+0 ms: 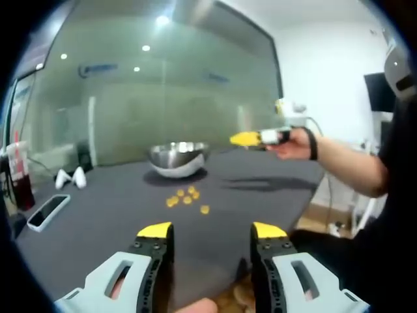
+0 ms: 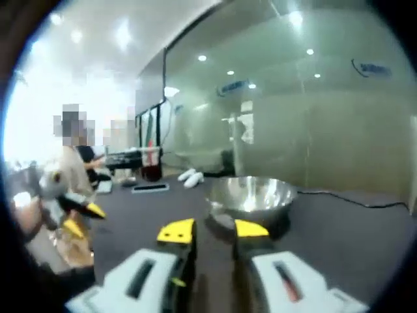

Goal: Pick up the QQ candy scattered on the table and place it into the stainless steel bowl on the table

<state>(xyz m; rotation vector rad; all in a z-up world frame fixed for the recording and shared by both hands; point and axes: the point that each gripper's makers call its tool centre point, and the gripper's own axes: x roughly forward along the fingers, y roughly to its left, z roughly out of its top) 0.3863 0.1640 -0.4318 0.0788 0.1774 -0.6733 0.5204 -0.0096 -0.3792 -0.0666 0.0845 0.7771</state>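
Note:
Several small yellow QQ candies lie in a loose cluster on the dark grey table, a little in front of the stainless steel bowl. My left gripper is open and holds nothing; it hovers low over the table's near edge, short of the candies. My right gripper, held in a hand, floats above the table to the right of the bowl. In the right gripper view my right gripper is open with a narrow gap, nothing in it, facing the bowl. The left gripper appears at the left.
A phone, two small white objects and a cup of red drink sit along the table's left side. A glass wall stands behind the table. The person's forearm reaches in from the right. A cable lies behind the bowl.

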